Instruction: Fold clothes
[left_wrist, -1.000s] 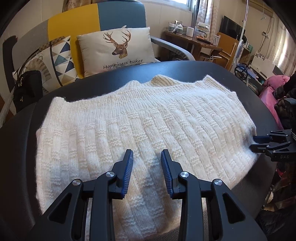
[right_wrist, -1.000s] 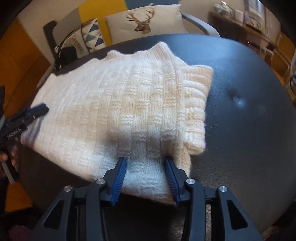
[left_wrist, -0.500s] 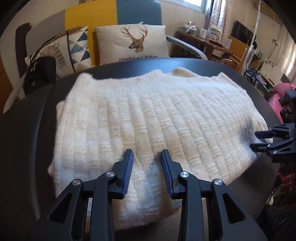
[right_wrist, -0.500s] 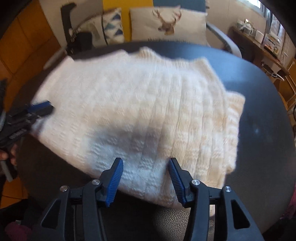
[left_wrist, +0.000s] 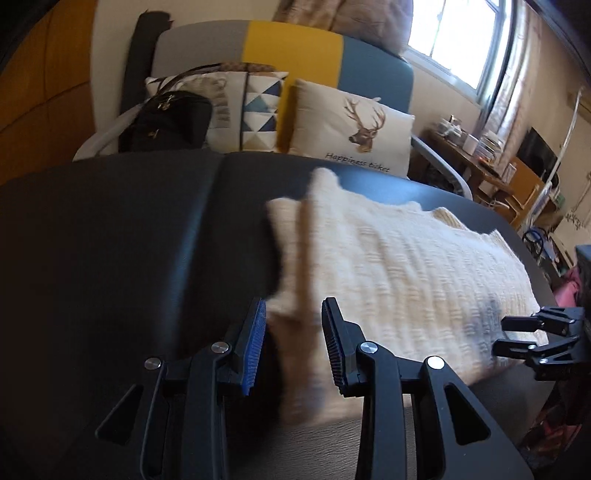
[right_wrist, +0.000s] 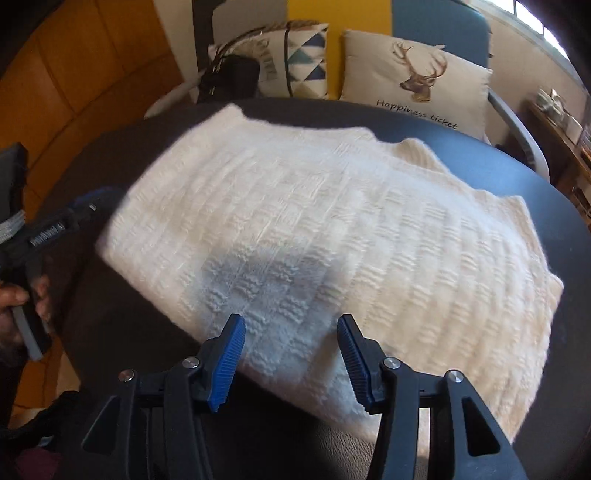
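A cream knitted sweater (left_wrist: 406, 277) lies folded flat on the black padded table (left_wrist: 110, 258). My left gripper (left_wrist: 293, 306) hangs open at the sweater's left end, with the blurred edge of the knit showing between its fingers. My right gripper (right_wrist: 290, 321) is open over the near edge of the sweater (right_wrist: 314, 221), its pads apart from the cloth. The right gripper (left_wrist: 500, 334) also shows at the sweater's right end in the left wrist view. In the right wrist view the left gripper (right_wrist: 88, 206) sits at the sweater's left edge.
Behind the table stands an armchair with a deer cushion (left_wrist: 354, 125), a triangle-patterned cushion (left_wrist: 258, 107) and a black handbag (left_wrist: 166, 122). A cluttered wooden desk (left_wrist: 472, 155) is at the far right. A hand (right_wrist: 22, 306) holds the left gripper's handle.
My left gripper has slid from over the sweater's middle to its left edge. My right gripper has moved left along the near edge, and its jaws stand wider than before.
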